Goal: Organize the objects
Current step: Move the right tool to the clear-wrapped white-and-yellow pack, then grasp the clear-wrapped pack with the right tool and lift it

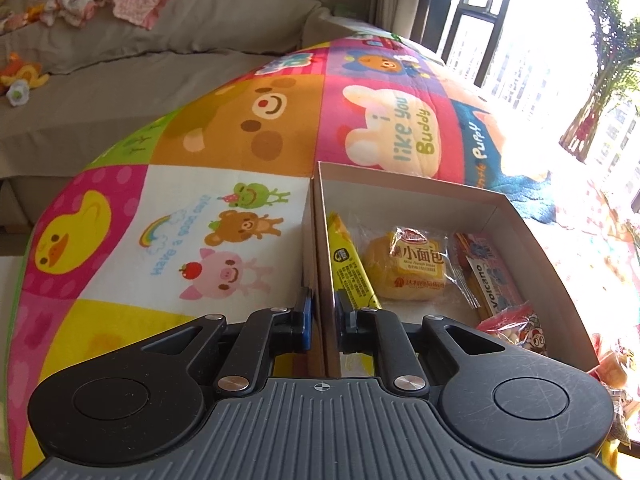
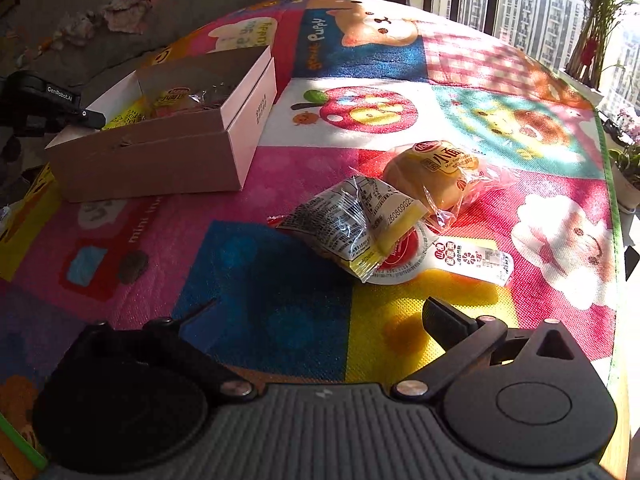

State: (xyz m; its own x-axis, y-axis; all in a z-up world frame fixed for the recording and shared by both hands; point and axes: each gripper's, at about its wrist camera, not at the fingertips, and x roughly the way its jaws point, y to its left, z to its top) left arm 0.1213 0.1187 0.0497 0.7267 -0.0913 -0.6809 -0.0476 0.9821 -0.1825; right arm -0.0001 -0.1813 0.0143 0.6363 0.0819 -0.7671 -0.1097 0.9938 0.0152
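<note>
My left gripper (image 1: 322,316) is shut on the left wall of an open cardboard box (image 1: 320,240), one finger outside and one inside. In the box lie a yellow snack stick (image 1: 350,268), a wrapped small bread (image 1: 412,268), a Volcano packet (image 1: 494,280) and a red-white bag (image 1: 516,328). In the right wrist view the box (image 2: 168,160) stands at the left with the left gripper (image 2: 86,116) on it. My right gripper (image 2: 320,312) is open and empty above the mat. Ahead of it lie a grey-yellow packet (image 2: 352,220), a wrapped bread (image 2: 436,176) and a round red-white pack (image 2: 440,260).
A colourful cartoon play mat (image 1: 224,128) covers the surface. A grey sofa (image 1: 120,52) with clothes and toys stands behind it. A window and potted plants (image 2: 596,28) are at the right. The mat's green edge (image 2: 614,208) runs along the right.
</note>
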